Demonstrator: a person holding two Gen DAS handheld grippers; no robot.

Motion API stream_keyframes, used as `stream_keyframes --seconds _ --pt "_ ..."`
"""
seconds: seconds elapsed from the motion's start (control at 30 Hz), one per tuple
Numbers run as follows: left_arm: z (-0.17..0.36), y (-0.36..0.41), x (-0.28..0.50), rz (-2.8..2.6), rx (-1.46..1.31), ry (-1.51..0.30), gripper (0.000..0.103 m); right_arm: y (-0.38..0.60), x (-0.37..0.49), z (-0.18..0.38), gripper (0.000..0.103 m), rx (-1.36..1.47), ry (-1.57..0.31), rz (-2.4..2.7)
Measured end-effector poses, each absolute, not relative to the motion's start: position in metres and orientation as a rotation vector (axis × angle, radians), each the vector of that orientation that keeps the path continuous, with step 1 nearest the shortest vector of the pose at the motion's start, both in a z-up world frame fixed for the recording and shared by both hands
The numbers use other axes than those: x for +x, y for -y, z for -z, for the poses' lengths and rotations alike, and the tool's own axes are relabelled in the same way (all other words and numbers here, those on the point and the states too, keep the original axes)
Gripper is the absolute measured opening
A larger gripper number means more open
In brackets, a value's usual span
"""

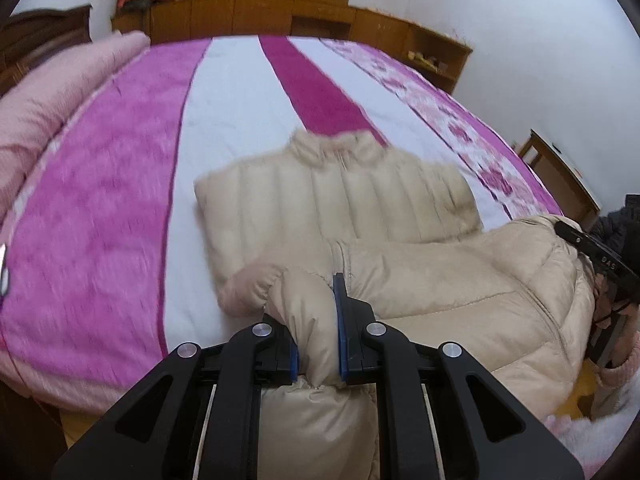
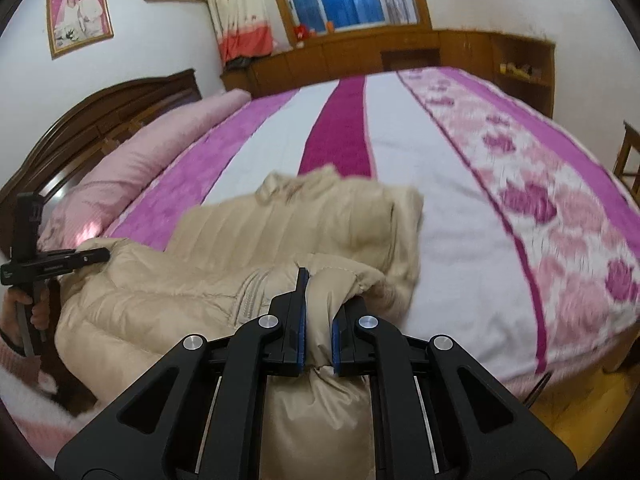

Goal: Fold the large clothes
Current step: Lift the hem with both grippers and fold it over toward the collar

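A beige puffer jacket lies on the bed, collar pointing to the far side, its lower part bunched toward me. My left gripper is shut on a thick fold of the jacket's near edge. My right gripper is shut on another fold of the same jacket. The right gripper also shows in the left wrist view at the right edge, and the left gripper shows in the right wrist view at the left edge. The jacket's hem hangs below both grippers, out of sight.
The bed has a pink, white and magenta striped cover. A rolled pink quilt lies along the headboard side. Wooden cabinets line the far wall; a wooden table stands at the right.
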State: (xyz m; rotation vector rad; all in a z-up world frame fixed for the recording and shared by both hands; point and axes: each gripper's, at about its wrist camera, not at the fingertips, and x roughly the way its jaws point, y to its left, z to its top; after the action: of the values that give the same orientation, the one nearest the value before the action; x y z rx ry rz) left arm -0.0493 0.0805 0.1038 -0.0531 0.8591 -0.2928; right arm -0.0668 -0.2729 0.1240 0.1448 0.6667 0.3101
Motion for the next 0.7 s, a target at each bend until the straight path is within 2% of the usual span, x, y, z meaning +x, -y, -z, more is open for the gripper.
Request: stream_keyframes --seconds 0.3,0.7 --pt "-0.091 -0.078 0.022 0.234 -0.060 -0.829 0.014 0.269 0.010 -0.123 0.010 0.127 -0.610 -0.259" --pt "-0.030 -0.069 0.098 0.142 -0.022 -0.933 0.017 0.265 0.101 -0.069 0.011 0.117 -0.678 -0.190"
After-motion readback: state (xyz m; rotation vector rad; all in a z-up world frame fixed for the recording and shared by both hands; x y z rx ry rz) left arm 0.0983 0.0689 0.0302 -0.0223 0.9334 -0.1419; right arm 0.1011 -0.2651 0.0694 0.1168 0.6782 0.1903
